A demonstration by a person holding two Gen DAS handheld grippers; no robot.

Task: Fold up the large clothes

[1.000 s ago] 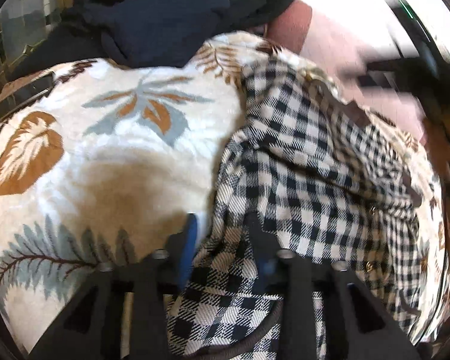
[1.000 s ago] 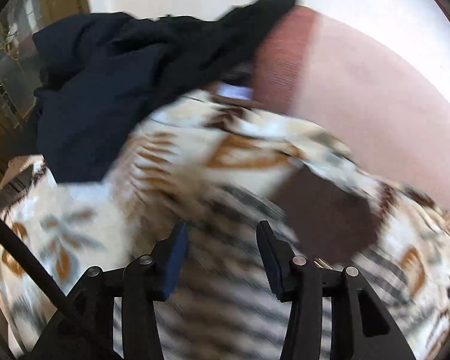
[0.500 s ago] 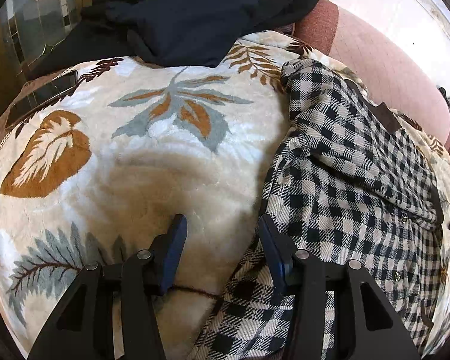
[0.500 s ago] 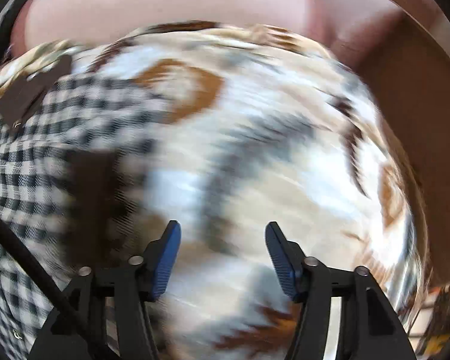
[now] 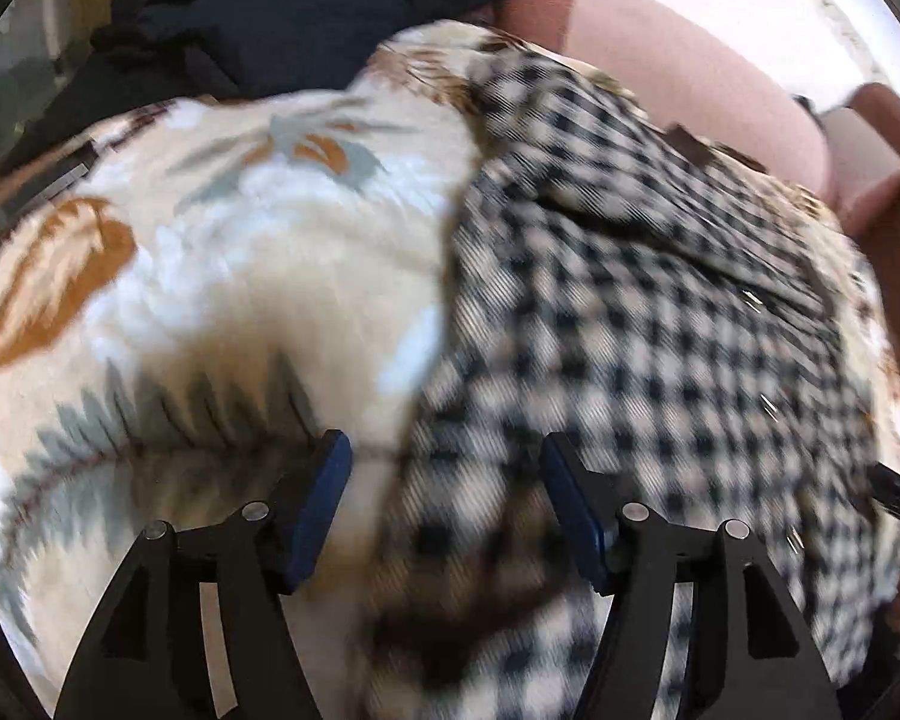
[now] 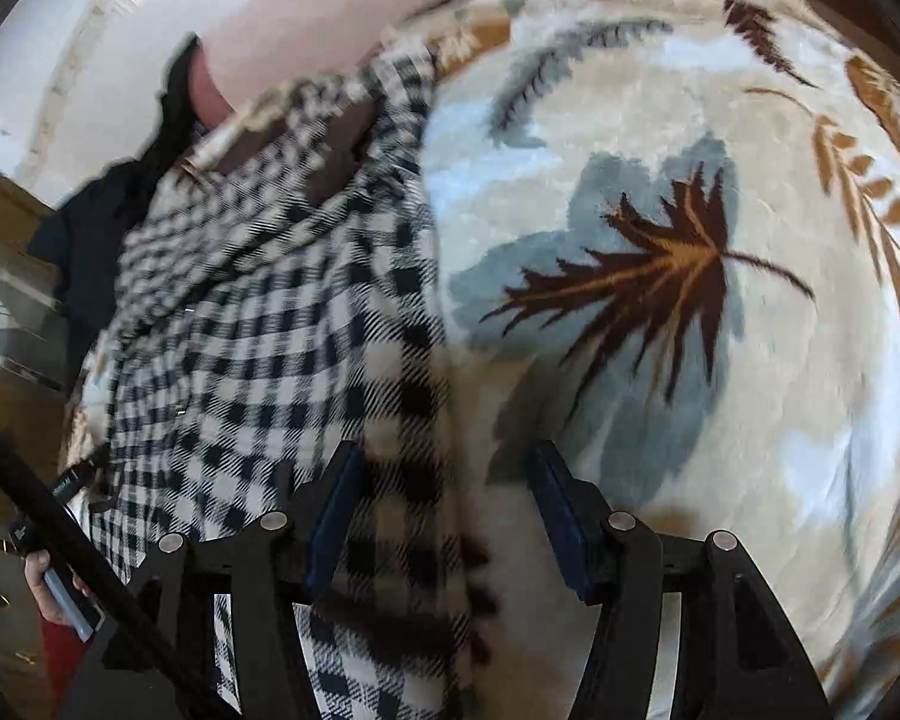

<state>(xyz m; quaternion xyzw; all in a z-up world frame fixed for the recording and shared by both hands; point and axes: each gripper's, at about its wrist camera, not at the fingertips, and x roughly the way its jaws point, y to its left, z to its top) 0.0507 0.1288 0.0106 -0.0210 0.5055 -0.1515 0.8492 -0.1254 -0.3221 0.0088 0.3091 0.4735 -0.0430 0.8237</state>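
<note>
A black-and-white checked shirt [image 5: 660,312] lies spread on a cream blanket with leaf prints [image 5: 222,252]. My left gripper [image 5: 444,480] is open and hovers over the shirt's near left edge, with cloth between the jaws. In the right wrist view the same shirt [image 6: 258,312] runs down the left half. My right gripper [image 6: 444,486] is open above the shirt's right edge, where it meets the blanket [image 6: 690,192]. Both views are blurred by motion.
A pile of dark navy clothes [image 5: 306,12] lies at the far end of the blanket. A pink sofa back [image 5: 690,60] rises behind the shirt. A dark flat object [image 5: 36,198] lies at the blanket's left edge.
My left gripper has let go of the shirt, opened and shifted right over its edge. My right gripper swung round and came down to the shirt's right edge, still open.
</note>
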